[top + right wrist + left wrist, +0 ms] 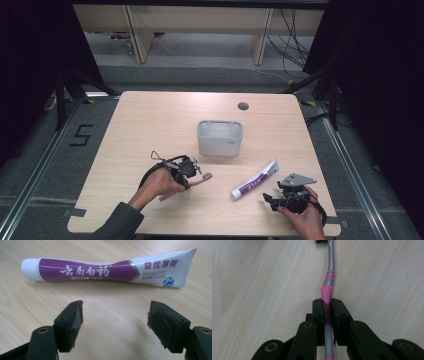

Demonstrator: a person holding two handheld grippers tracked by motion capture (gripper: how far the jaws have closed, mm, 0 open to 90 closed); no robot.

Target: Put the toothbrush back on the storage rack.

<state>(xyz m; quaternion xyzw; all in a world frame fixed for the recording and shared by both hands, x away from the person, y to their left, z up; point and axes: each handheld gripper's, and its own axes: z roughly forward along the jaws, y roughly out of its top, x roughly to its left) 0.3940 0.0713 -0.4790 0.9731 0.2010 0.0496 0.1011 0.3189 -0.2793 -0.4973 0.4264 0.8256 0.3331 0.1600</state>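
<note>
Pale wooden table [150,125], grey plastic holder cup [220,137] mid-table looks empty. Left gripper [327,308] is pinching the pink-and-grey toothbrush [330,277] at the near left. Right gripper [115,322] gapes short of the purple-and-white toothpaste tube [107,271], ungrabbed. Early days, I'd say.

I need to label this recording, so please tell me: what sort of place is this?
Probably a lab or studio set up for recording, not a home. A lone wooden table stands between black curtains, loose cables lie on the floor behind, and a "5" is marked on the floor.
</note>
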